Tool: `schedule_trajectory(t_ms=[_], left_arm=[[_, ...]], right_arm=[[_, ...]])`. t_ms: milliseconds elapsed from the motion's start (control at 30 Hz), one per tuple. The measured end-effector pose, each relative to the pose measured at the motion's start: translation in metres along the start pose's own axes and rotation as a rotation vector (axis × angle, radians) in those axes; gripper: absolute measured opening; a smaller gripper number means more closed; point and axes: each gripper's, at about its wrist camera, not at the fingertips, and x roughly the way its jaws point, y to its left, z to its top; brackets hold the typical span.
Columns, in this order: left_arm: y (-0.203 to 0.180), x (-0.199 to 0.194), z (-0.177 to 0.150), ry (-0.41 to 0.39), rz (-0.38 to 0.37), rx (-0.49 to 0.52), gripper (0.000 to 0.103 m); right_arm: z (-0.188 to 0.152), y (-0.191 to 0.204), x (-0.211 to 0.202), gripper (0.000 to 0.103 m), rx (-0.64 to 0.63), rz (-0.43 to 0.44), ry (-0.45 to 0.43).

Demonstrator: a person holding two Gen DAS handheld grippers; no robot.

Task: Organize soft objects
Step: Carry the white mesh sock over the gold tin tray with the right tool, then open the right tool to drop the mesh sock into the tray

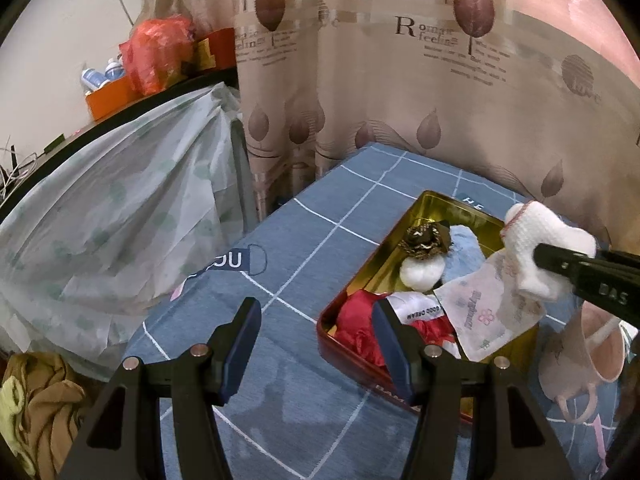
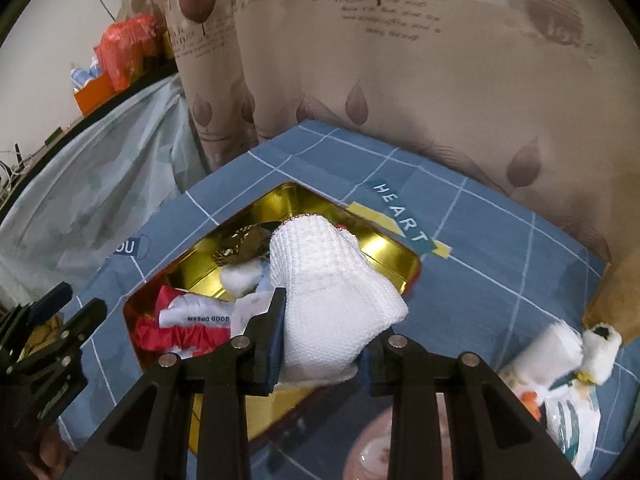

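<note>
The right hand-held gripper (image 2: pixel 320 344) pinches a white sock (image 2: pixel 332 292) above the tin (image 2: pixel 404 256) on the bed; next it must lower and release, while the left hand-held gripper (image 1: pixel 316 344) is spread, empty.

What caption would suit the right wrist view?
Right hand-held gripper carries a white knitted sock above a gold tin of soft items.

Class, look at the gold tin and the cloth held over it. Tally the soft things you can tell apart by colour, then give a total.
White: 3, the knitted cloth in the right gripper, a fluffy ball, a printed wrapper
Red: 1, crumpled fabric
Light blue: 1, soft piece
Dark brown: 1, lacy piece
Total: 6
</note>
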Motion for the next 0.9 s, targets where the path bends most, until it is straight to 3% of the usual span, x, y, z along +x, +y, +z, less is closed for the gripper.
schedule_trajectory(t_ms=[467, 667, 733, 800, 900], left_arm=[[0.012, 0.005, 0.002, 0.010, 0.014, -0.047, 0.059], [0.013, 0.005, 0.001, 0.014, 0.008, -0.046, 0.059], [0.013, 0.005, 0.001, 0.014, 0.007, -0.046, 0.059], [0.013, 0.005, 0.000, 0.014, 0.009, -0.046, 0.059], [0.013, 0.005, 0.001, 0.011, 0.008, -0.047, 0.059]], right_arm=[[0.027, 0.012, 0.051, 0.028, 0.027, -0.009, 0.089], [0.027, 0.016, 0.067, 0.034, 0.029, -0.019, 0.125], [0.025, 0.016, 0.065, 0.040, 0.030, -0.013, 0.121], [0.024, 0.017, 0.061, 0.065, 0.030, -0.007, 0.113], [0.025, 0.017, 0.045, 0.073, 0.027, -0.016, 0.076]])
